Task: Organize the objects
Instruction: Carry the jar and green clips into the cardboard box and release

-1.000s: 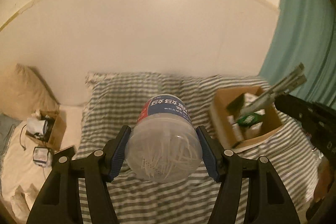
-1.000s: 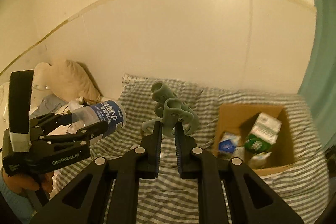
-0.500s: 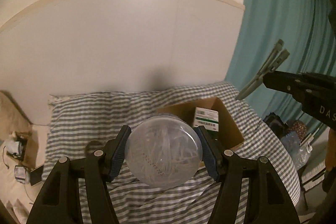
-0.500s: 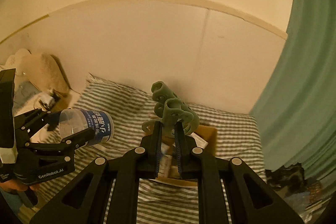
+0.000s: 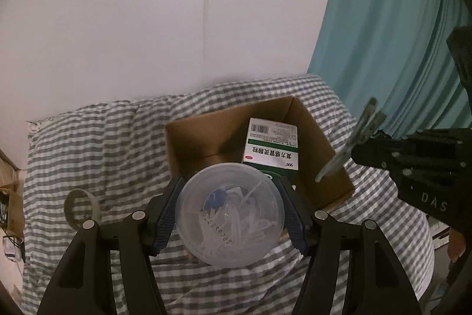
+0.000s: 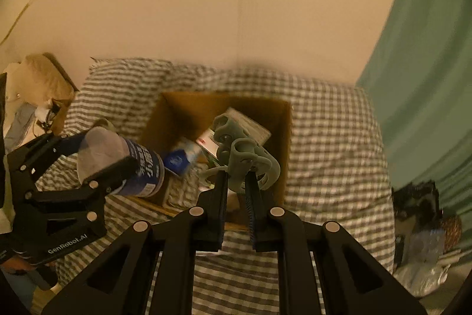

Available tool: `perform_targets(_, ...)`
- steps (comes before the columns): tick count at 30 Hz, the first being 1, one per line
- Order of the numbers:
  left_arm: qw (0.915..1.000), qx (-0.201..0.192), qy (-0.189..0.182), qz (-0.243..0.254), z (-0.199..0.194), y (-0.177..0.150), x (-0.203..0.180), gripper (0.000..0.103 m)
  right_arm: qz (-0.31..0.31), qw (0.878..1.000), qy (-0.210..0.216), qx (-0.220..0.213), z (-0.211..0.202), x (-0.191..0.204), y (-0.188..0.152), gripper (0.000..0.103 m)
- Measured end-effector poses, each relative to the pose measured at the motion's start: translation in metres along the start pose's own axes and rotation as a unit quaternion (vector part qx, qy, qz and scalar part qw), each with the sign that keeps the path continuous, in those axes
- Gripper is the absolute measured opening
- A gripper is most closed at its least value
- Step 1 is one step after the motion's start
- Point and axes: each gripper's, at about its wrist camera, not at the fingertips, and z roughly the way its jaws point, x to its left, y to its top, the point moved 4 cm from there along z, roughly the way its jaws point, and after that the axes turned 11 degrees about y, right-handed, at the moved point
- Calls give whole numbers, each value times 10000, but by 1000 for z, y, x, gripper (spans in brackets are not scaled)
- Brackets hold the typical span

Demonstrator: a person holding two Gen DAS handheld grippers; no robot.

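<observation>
Your left gripper [image 5: 230, 214] pinches a clear plastic jar [image 5: 230, 214] of white sticks by its round sides, its base toward the camera, hovering over the near edge of an open cardboard box [image 5: 318, 135] on a striped bedspread [image 5: 97, 143]. A green-and-white carton [image 5: 271, 149] already stands inside the box. Your right gripper [image 6: 237, 179] is pressed onto a grey-green plastic clip [image 6: 242, 149], held above the same box. The jar looks light, rigid and smooth, so it may slip; keep the pads on its widest part. The clip looks stiff and light, best held by its flat stem. A tape roll [image 5: 81, 207] lies on the bedspread to the left.
</observation>
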Motion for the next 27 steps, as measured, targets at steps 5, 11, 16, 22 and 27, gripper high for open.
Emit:
perform_targets(5,9998,154,-47,89,21,0,-11,65,338,9991,163,181,19,-23,-11,12)
perform_targets(11,9994,303,-146,27,28,2,-11,66,461,9987,201,116,28,-26,-10,12)
perform_targets(16,9999,53,31,145,9,10,0,83,409,9987,111,-283,6,-17,0,27)
perform_targets(22,9990,-306,332,-2,-38,25,38,94,298,9977,37,-608,-16,2,5,42)
perform_targets(27,9959,-615,645,-124,-77,29,80,102,28,9965,5,-834,-38,38,6,54)
